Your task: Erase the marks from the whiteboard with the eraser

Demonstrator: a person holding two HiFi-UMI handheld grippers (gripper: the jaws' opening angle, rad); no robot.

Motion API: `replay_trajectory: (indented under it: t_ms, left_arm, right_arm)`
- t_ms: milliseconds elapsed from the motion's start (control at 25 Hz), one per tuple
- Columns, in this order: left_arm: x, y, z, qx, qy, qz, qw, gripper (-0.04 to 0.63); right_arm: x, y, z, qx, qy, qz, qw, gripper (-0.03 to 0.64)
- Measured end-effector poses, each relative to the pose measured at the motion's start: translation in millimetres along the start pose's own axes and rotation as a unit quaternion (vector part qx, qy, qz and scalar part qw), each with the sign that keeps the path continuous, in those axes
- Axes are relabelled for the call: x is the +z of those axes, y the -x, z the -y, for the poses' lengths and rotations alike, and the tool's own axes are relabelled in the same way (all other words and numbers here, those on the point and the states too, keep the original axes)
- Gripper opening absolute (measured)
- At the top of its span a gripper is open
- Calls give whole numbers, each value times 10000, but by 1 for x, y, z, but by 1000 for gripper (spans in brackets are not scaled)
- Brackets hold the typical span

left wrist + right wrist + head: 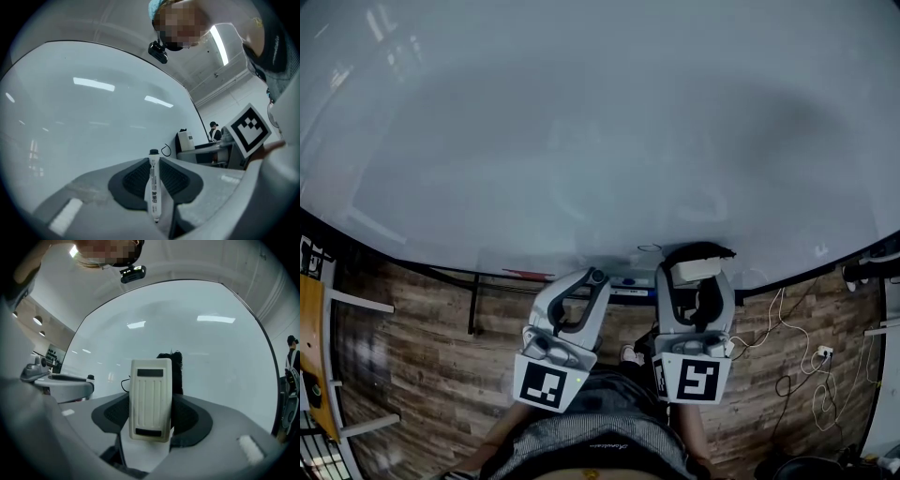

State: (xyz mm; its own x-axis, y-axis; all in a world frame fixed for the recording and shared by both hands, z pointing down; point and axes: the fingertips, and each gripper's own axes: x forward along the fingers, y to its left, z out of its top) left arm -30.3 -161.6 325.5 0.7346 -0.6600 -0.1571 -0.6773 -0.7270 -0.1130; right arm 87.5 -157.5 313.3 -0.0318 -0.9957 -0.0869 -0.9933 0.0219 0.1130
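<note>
The whiteboard [581,141] fills the upper head view and is nearly bare. One small black loop mark [649,248] sits near its lower edge, and it also shows as a mark [165,150] in the left gripper view. My right gripper [696,274] is shut on a cream eraser [150,399] whose black felt [175,369] faces the board, just below and right of the mark. My left gripper [591,281] is shut on a white marker [153,187] with a black cap, held a little off the board.
The board's ledge carries a red marker [530,275] and blue items [630,281]. Below is a wooden floor with loose white cables [797,370] at the right and a wooden desk edge [309,347] at the left. A person [214,131] stands far off.
</note>
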Motion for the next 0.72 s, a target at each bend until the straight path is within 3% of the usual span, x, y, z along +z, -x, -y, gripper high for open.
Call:
replay_trajectory:
  t_ms: [720]
  left_arm:
    - [-13, 4, -3, -96, 136, -128, 9998, 78]
  right_arm:
    - [0, -4, -6, -349, 283, -172, 9988, 258]
